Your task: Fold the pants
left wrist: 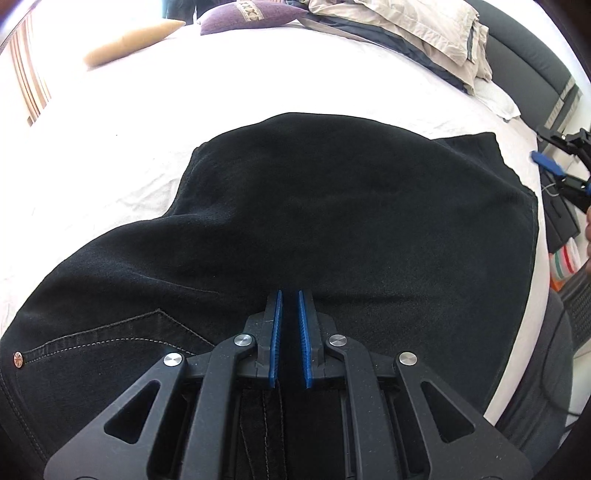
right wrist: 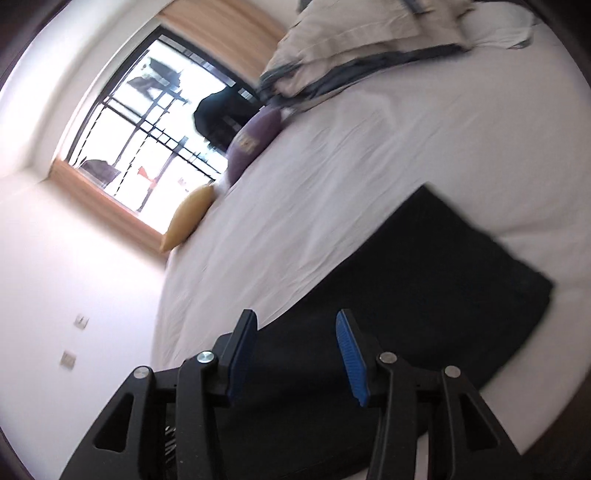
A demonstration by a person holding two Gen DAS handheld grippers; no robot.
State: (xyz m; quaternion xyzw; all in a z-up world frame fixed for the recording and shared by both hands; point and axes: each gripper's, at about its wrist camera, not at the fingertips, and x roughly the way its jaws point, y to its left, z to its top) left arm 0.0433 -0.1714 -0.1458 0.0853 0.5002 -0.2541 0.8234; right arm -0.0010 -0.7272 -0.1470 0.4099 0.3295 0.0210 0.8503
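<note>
Black pants [left wrist: 314,221] lie folded over on the white bed [left wrist: 184,92], waist pocket with a copper rivet at the lower left. My left gripper [left wrist: 290,295] sits low over the waist end, jaws nearly closed with dark fabric between the blue pads. My right gripper [right wrist: 295,321] is open and empty, tilted, held above the pants [right wrist: 424,295] near the leg end. It also shows at the right edge of the left wrist view [left wrist: 554,162], off the bed's side.
A tan cushion [left wrist: 129,40] and a purple cushion [left wrist: 251,16] lie at the far side of the bed. A beige and navy pile of bedding [left wrist: 424,37] lies at the headboard. A window [right wrist: 147,122] is beyond the bed.
</note>
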